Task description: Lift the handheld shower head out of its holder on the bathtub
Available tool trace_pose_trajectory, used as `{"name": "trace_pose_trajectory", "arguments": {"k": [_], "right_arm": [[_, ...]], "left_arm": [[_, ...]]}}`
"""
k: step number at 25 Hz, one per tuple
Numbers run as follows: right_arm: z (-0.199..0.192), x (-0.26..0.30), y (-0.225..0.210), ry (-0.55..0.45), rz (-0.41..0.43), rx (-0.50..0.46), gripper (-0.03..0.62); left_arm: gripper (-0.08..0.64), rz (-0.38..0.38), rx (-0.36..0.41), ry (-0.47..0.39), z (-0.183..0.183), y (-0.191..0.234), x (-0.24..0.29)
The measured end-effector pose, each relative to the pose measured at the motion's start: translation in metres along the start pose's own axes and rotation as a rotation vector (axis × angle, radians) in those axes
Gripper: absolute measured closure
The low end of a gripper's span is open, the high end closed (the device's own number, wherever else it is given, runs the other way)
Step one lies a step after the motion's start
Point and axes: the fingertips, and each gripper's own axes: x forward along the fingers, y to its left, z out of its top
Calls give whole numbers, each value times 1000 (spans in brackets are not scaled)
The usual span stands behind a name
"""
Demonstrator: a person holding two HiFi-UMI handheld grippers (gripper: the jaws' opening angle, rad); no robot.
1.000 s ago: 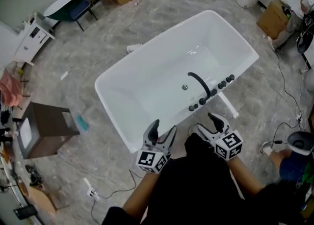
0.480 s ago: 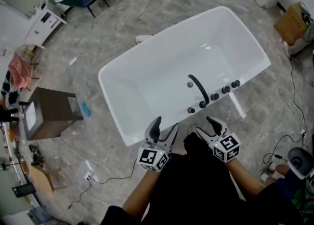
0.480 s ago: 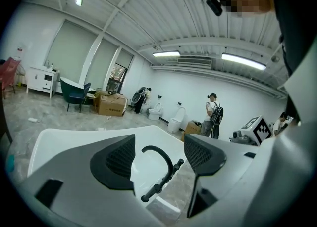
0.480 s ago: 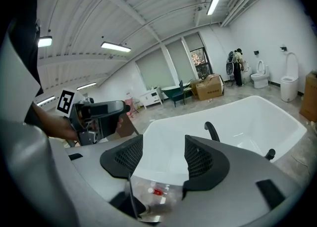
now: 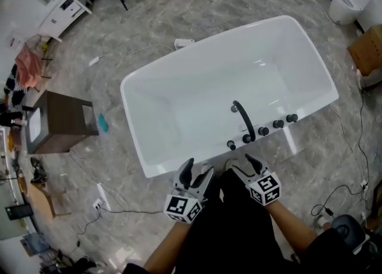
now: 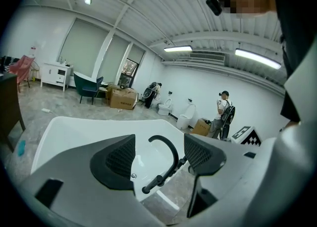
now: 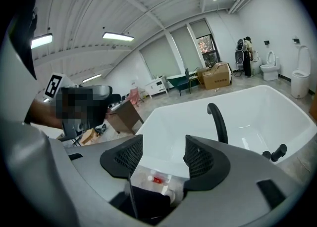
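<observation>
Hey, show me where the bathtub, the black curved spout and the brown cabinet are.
bathtub (image 5: 173, 111), head view, bare inner wall.
black curved spout (image 5: 245, 119), head view, middle of the arc.
brown cabinet (image 5: 59, 120), head view, its top.

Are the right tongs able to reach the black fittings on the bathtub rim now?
Probably yes: the open right tongs hang near the black fittings, with nothing between them.

Bright even light, fisheye edges

White bathtub (image 5: 179, 105) on grey floor (image 5: 149, 28), black spout (image 5: 243, 119) on its near rim, left tool (image 5: 199, 170) and right tool (image 5: 239, 162) near it
</observation>
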Motion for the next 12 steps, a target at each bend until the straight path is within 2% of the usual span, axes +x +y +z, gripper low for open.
{"name": "trace_pose_trajectory", "arguments": {"k": [5,12], "right_arm": [[-23,25,-12,79,-7,-13,353],[-65,61,-39,166,-40,-8,351]], "left_arm": [[275,-30,-24,-10,-3,1,15],[275,-6,-54,-2,-28,29,37]]}}
